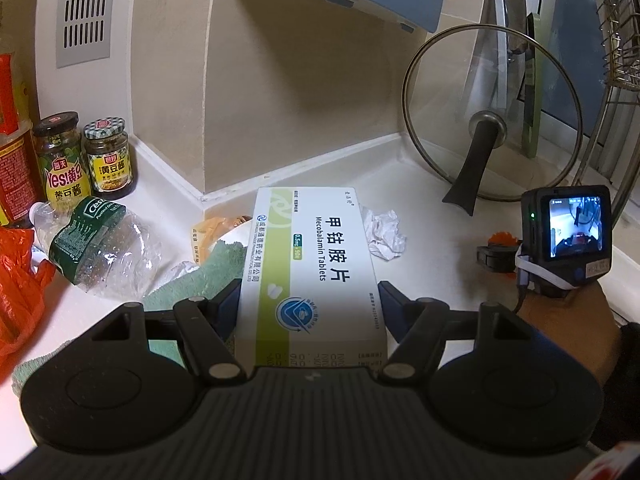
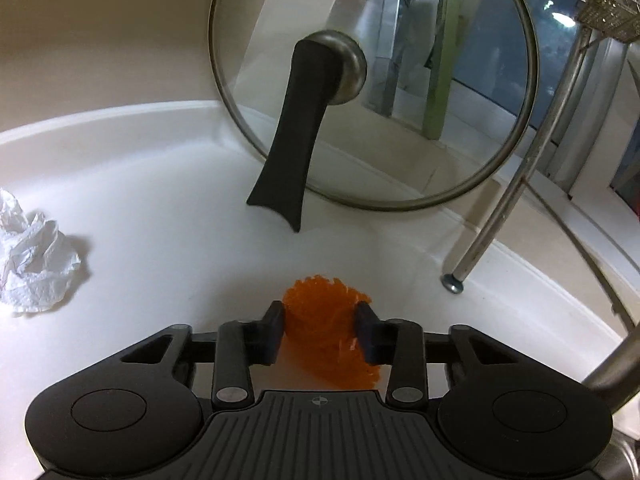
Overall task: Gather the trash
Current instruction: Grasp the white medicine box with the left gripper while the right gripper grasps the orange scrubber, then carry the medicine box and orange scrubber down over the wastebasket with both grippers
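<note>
Medicine box [image 1: 312, 268] left view, orange scrap [image 2: 326, 336] right

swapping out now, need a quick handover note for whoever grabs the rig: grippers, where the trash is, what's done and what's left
Left gripper: shut on the white and green tablet box, held above the counter.
Right gripper: its pads are on either side of the orange frilly piece on the counter, below the glass lid; a firm grip is not certain.
Still lying loose: crumpled white tissue to the left of the right gripper, crushed plastic bottle by the sauce jars, orange plastic bag at far left.
Done: box picked up. Left: secure the orange piece, bin both, then collect the rest. No bin in view.
</note>
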Tool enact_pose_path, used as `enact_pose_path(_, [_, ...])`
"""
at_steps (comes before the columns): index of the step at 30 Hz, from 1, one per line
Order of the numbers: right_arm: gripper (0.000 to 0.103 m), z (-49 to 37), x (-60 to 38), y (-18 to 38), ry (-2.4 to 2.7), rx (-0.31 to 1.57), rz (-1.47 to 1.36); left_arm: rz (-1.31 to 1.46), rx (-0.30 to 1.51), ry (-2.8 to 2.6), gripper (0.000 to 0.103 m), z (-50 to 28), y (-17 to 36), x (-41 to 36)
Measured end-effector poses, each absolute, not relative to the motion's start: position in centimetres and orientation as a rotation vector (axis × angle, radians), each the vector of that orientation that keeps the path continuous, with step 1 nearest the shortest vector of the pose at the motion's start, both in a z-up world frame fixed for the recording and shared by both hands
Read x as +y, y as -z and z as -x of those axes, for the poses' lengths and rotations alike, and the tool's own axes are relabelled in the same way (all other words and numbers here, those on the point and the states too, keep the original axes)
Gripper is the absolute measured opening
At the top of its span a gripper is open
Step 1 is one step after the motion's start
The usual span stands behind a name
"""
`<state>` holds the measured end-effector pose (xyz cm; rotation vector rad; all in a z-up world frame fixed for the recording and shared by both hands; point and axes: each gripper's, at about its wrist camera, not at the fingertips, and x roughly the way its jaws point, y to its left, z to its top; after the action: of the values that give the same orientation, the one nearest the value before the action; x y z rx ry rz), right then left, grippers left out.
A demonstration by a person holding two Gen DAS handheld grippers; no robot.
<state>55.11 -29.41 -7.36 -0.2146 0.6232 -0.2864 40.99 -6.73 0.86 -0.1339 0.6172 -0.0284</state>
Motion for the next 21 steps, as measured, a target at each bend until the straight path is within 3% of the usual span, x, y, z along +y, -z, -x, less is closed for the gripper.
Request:
enact_pose_path(8, [0.03,-52.1,-28.1,5.4,0.103,0.615,0.172,0.141,0.605,0.017,0.068,-39.8,-1.4,-6.4])
enact_pose_path(21, [0.03,-39.4,-23.1,0.7,-0.388,0.645,-0.043,0.107,0.625,-0.015,0.068,-31.7,-1.6,-4.3])
